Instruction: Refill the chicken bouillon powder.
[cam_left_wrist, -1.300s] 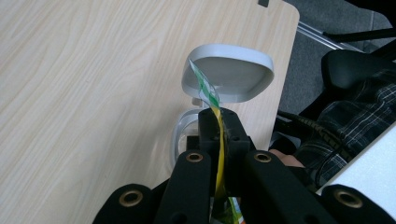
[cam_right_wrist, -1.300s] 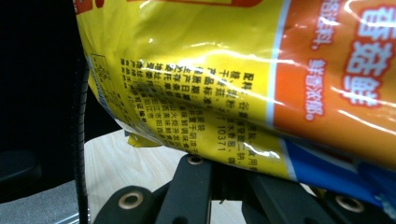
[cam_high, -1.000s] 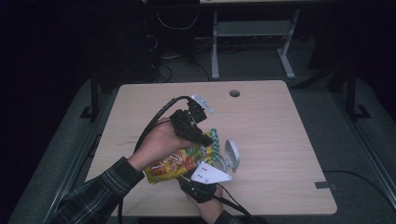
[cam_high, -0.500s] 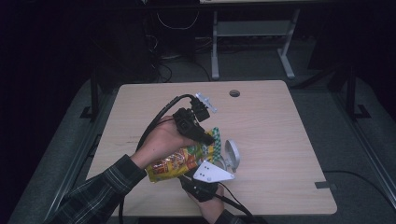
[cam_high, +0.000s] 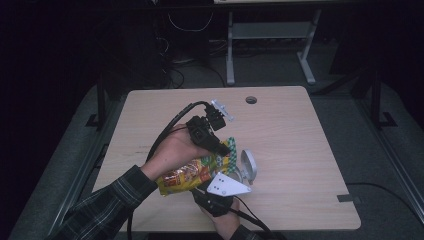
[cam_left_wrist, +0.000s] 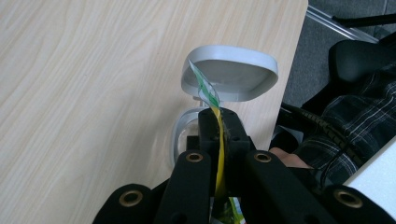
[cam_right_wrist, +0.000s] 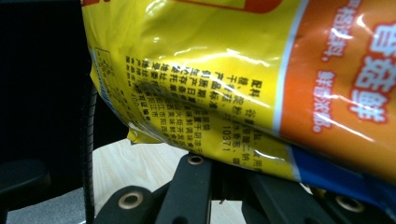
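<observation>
A yellow and orange snack bag (cam_high: 190, 175) is held above the table's near middle. My left gripper (cam_high: 224, 148) is shut on the bag's green and yellow top edge (cam_left_wrist: 205, 91); the jaws (cam_left_wrist: 218, 123) pinch it flat. My right gripper (cam_high: 206, 189) sits under the bag's lower part. In the right gripper view its jaws (cam_right_wrist: 229, 175) stand close together, and the bag (cam_right_wrist: 210, 70) covers their tips. A small grey container with an open hinged lid (cam_high: 248, 165) stands just beyond the bag's top edge; it appears past the left jaws (cam_left_wrist: 233, 79).
The wooden table (cam_high: 300, 130) has a cable hole (cam_high: 251, 100) at the back. A black cable (cam_high: 170, 127) loops from the left gripper over the hand. A plaid sleeve (cam_high: 110, 200) comes in at the lower left. Dark floor and desk legs lie beyond.
The left hand and the bag have drifted very slightly to the right. Both grips look the same.
</observation>
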